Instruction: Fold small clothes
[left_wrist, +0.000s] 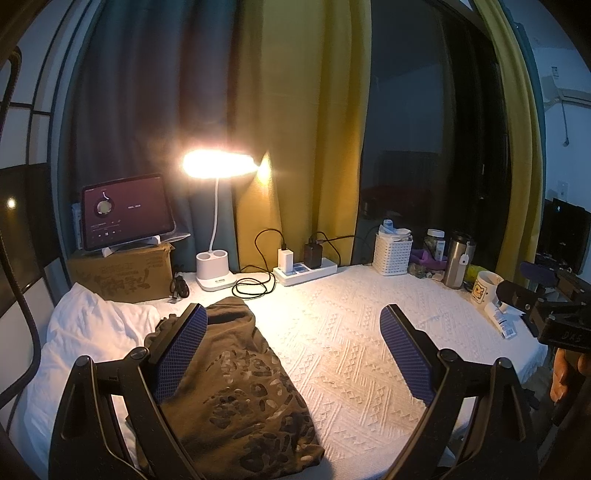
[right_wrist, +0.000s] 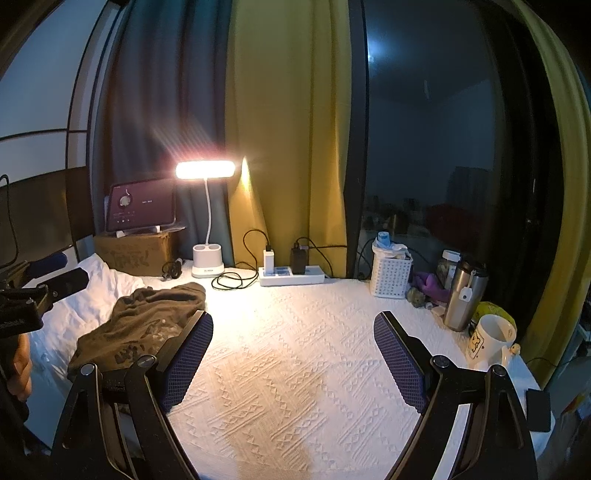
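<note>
Fingers (left_wrist: 181, 347) on both grippers were spread wide, nothing between them.

Left gripper (left_wrist: 295, 350) hovered over the olive-brown printed garment (left_wrist: 236, 387), which lay crumpled at the left of the white textured tablecloth (left_wrist: 351, 332), partly on a white pillow (left_wrist: 92, 325). Right gripper (right_wrist: 293, 354) was over bare cloth. Print on the garment wasn't readable, same for the cardboard box (left_wrist: 122, 273) markings and the tablet (left_wrist: 125, 210) screen. Mug (right_wrist: 491, 339) had a cartoon bear.
</note>
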